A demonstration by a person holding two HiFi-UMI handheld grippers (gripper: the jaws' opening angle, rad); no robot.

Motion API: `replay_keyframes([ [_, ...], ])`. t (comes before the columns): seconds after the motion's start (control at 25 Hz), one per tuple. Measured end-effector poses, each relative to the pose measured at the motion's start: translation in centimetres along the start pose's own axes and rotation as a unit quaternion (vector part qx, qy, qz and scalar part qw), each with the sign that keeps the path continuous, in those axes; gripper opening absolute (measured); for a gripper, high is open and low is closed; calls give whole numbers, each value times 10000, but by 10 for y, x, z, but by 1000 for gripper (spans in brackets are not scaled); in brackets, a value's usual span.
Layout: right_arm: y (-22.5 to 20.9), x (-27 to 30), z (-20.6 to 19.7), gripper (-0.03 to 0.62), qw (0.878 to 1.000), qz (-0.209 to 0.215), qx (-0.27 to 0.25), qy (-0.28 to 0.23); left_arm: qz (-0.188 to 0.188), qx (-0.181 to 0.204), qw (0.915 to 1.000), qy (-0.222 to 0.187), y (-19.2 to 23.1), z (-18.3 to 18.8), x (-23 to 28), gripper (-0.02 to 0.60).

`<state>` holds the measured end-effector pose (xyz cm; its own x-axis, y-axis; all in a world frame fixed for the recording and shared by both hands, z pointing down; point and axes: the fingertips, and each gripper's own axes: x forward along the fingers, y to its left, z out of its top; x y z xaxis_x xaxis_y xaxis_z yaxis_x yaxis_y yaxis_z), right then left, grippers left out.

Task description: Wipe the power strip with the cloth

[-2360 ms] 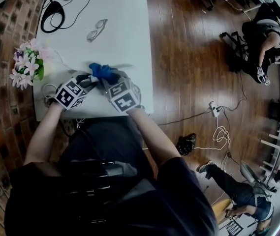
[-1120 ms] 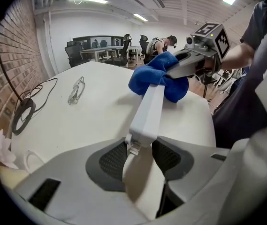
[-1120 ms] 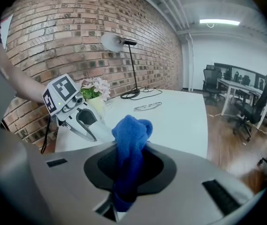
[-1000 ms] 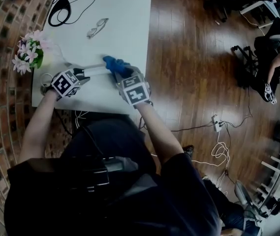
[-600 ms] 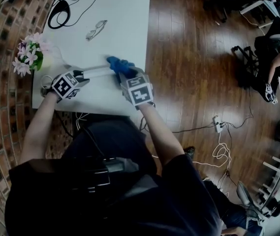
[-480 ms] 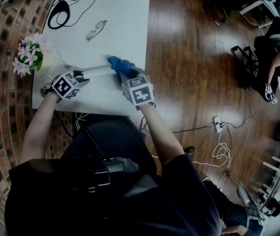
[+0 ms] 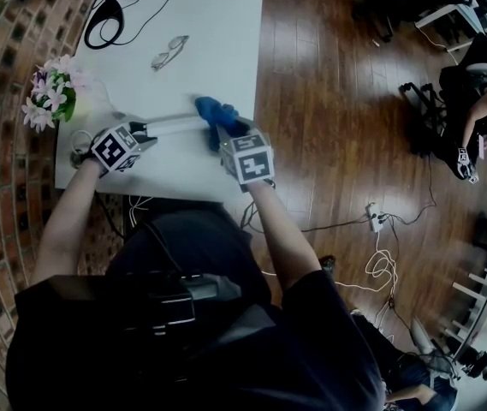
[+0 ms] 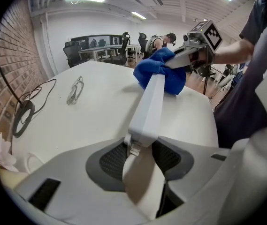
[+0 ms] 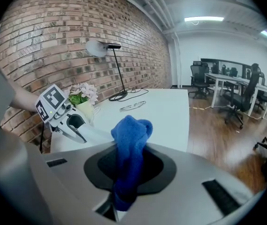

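Across the white rectangular table (image 7: 217, 24), a pair of clear-framed glasses (image 7: 168, 51) lies at twelve o'clock from the long white plastic power strip (image 7: 175, 122). A pink-flowered plant (image 7: 48, 92) stands at ten o'clock and a coiled black cable (image 7: 106, 7) at eleven. The left gripper (image 8: 140, 156) clamps the strip's near end. The right gripper (image 9: 124, 172), at three o'clock, is clenched on the bunched blue terry cloth (image 7: 213, 110), which lies against the strip's far end.

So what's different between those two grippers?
The left gripper grips one end of the white power strip; the right gripper grips a bunched blue cloth. The left gripper's jaws stand wider than the right gripper's. Both are shut on something.
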<state>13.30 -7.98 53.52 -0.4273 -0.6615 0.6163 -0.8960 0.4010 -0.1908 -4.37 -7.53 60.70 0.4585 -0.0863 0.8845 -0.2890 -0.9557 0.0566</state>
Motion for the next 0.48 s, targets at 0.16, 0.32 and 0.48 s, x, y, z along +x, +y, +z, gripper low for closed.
replay_keyframes([
  [0.16, -10, -3, -3, 51, 9998, -165, 34, 55, -5, 2, 10000, -32, 0, 0, -1, 179],
  [0.32, -32, -6, -25, 48, 9976, -502, 152, 445, -16, 12, 10000, -44, 0, -1, -1, 179],
  [0.48, -49, -8, -46, 46, 9947, -661, 517, 598, -30, 20, 10000, -65, 0, -1, 0, 179],
])
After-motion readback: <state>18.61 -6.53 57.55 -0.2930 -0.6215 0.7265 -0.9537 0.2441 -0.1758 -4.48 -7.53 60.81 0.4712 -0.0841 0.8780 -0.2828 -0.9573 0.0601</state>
